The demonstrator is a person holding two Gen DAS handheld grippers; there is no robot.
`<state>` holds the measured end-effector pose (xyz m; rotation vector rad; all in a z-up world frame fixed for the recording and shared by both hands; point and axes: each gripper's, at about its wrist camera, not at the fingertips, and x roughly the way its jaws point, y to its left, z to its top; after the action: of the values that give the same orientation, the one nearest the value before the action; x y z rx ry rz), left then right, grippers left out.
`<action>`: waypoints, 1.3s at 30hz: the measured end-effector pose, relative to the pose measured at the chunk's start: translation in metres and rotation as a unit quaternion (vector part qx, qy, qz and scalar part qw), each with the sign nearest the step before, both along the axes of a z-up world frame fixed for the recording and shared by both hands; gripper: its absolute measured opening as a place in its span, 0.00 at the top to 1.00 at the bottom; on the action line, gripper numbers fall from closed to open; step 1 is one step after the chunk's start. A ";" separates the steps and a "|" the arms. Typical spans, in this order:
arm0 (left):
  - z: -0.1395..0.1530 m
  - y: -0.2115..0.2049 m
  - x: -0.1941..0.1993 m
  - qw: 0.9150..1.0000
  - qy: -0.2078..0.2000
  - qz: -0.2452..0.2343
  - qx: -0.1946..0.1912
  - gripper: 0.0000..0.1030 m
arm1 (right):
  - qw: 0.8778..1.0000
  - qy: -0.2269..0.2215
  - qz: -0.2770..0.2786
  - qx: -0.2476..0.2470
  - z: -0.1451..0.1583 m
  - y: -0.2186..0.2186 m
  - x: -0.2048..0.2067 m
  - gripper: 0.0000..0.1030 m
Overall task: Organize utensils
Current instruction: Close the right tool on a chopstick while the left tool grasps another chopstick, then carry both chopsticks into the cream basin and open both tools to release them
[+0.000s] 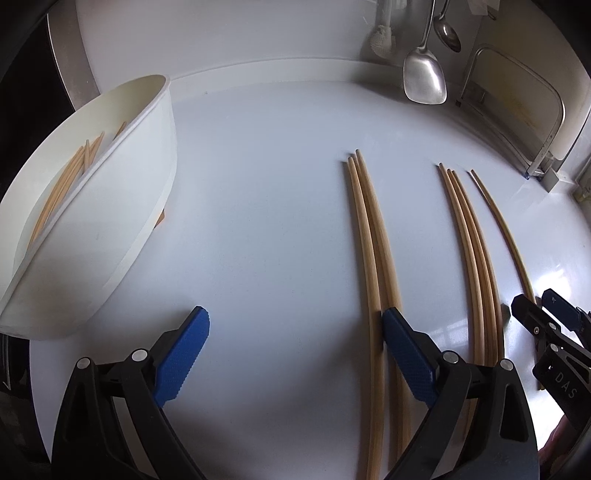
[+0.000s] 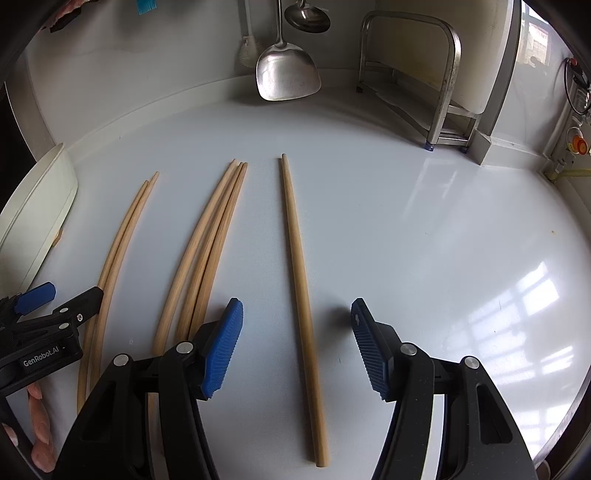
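A white divided container [image 1: 110,206] stands at the left with several wooden chopsticks [image 1: 62,184] in one compartment. More chopsticks lie lengthwise on the white counter in three bundles: a left bundle [image 1: 369,240], a middle bundle [image 1: 469,240] and a thin right pair [image 1: 506,236]. My left gripper [image 1: 295,317] is open and empty, and its right fingertip rests beside the left bundle. My right gripper [image 2: 297,314] is open, straddling the right pair [image 2: 295,258] without its pads touching. Each gripper also shows in the other's view: the right gripper [image 1: 537,301] and the left gripper [image 2: 62,295].
A metal spatula [image 2: 286,74] and a ladle [image 2: 306,14] hang at the back wall beside a white brush [image 2: 249,51]. A steel rack [image 2: 443,74] holding a board stands at the back right. A person's fingers [image 2: 40,424] show at the lower left. Bare counter [image 2: 443,240] stretches to the right.
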<state>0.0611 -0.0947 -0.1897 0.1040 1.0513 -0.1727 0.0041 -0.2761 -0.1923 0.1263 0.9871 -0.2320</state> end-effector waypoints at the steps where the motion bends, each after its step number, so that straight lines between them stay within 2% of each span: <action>1: 0.000 0.000 0.001 1.000 0.000 0.001 0.000 0.09 | 1.000 -0.001 -0.001 -0.001 0.000 -0.001 0.000 0.43; 8: -0.003 -0.002 0.002 1.000 -0.008 0.009 0.002 0.06 | 1.000 -0.003 -0.009 -0.012 0.000 -0.008 0.000 0.44; 12: -0.003 -0.003 -0.006 1.000 -0.014 0.009 0.001 0.09 | 1.000 -0.006 0.002 -0.020 0.001 -0.006 -0.001 0.52; 16: 0.001 -0.008 -0.013 1.000 -0.021 -0.010 -0.001 0.25 | 1.000 -0.008 0.016 -0.020 0.002 -0.002 -0.001 0.61; 18: 0.003 -0.009 -0.013 1.000 -0.020 -0.014 -0.003 0.35 | 0.999 -0.009 0.022 -0.021 0.002 -0.001 0.000 0.73; 20: 0.004 -0.008 -0.012 1.000 -0.020 -0.013 -0.004 0.49 | 0.999 -0.008 0.029 -0.024 0.003 0.000 0.001 0.81; 21: 0.005 -0.008 -0.012 1.000 -0.020 -0.013 -0.005 0.53 | 0.999 -0.007 0.031 -0.024 0.003 0.000 0.001 0.85; 23: 0.006 -0.009 -0.012 1.000 -0.021 -0.016 -0.004 0.74 | 0.999 -0.007 0.036 -0.025 0.003 0.002 0.001 0.91; 26: 0.007 -0.011 -0.015 1.000 -0.024 -0.020 0.001 0.93 | 0.999 -0.006 0.043 -0.026 0.003 0.003 0.001 0.94; 39: 0.013 -0.006 -0.017 1.000 -0.009 -0.007 -0.011 0.93 | 0.999 -0.017 0.042 0.027 0.012 -0.012 -0.012 0.94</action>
<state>0.0437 -0.1010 -0.1763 0.0925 1.0308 -0.1968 -0.0076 -0.2883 -0.1802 0.1365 0.9638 -0.1252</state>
